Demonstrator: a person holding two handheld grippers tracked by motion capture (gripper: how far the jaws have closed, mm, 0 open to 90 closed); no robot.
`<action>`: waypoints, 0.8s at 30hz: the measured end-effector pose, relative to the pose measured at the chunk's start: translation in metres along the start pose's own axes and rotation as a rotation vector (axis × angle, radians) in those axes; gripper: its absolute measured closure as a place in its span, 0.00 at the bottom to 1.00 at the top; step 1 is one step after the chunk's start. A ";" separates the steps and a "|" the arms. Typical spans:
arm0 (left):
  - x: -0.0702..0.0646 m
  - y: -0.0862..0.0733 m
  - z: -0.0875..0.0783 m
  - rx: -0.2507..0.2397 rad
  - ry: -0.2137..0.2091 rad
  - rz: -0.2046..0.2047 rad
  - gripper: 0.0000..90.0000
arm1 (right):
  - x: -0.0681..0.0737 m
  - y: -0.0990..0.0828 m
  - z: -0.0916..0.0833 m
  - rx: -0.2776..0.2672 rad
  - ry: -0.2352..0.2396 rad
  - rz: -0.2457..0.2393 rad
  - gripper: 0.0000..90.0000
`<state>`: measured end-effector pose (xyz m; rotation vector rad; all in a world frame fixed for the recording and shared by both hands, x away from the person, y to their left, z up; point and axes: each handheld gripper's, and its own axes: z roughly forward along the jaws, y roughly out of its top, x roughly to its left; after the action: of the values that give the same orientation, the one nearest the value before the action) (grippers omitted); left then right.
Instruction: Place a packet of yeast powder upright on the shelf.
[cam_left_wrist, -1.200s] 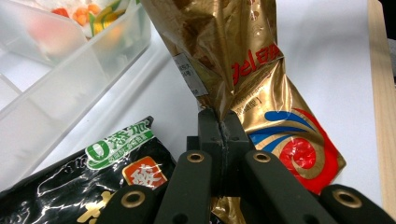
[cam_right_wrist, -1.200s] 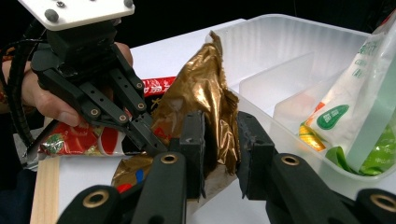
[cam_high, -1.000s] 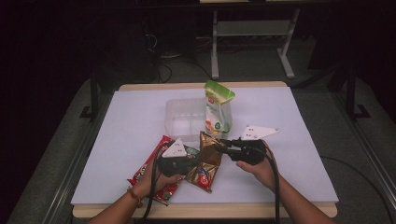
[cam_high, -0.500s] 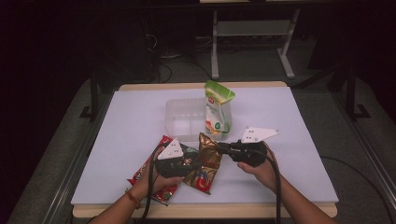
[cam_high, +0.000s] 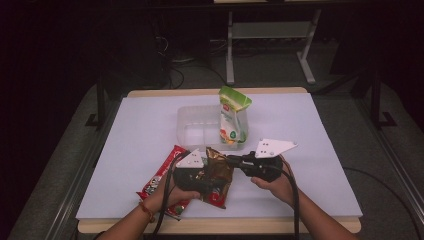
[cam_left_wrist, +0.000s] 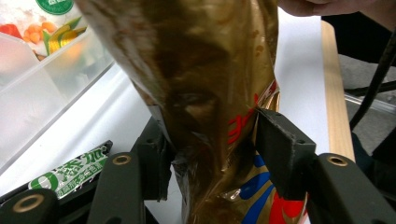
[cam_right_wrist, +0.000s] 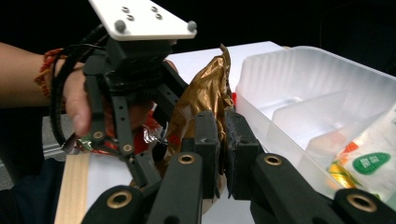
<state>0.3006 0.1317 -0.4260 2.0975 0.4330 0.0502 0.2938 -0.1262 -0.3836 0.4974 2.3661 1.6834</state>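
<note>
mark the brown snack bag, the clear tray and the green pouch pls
brown snack bag (cam_left_wrist: 201, 84), left gripper view, middle of its crinkled foil face
clear tray (cam_high: 200, 125), high view, its bare left compartment wall
green pouch (cam_high: 233, 122), high view, its printed front

- Snack pouch (cam_high: 217, 175): shiny bronze-brown, red lettering, blue and red patches at one end.
- Second packet (cam_high: 159, 184): red, with a green-and-white label.
- Standing bag (cam_high: 233, 120): white, green top, vegetable print.
- Tray (cam_high: 195, 127): clear, frosted.
- Desk (cam_high: 145, 130): pale lavender-white, wooden edge.
- Tongs: black.

You work in a dark lab: a white-covered table (cam_high: 150, 130), a metal stand (cam_high: 270, 45) at 12 o'clock, cables (cam_high: 175, 75) on the floor.
</note>
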 end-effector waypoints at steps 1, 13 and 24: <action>0.000 0.000 0.000 0.001 -0.001 0.001 0.53 | 0.001 0.000 0.000 -0.002 0.002 -0.004 0.94; 0.000 0.002 -0.004 -0.021 0.002 0.025 0.61 | 0.002 0.003 -0.002 -0.026 0.017 -0.012 0.94; -0.005 0.006 -0.002 -0.028 0.003 0.046 0.74 | 0.000 0.003 -0.003 -0.044 -0.002 0.018 0.82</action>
<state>0.2975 0.1294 -0.4191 2.0799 0.3832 0.0856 0.2932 -0.1282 -0.3793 0.5142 2.3246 1.7372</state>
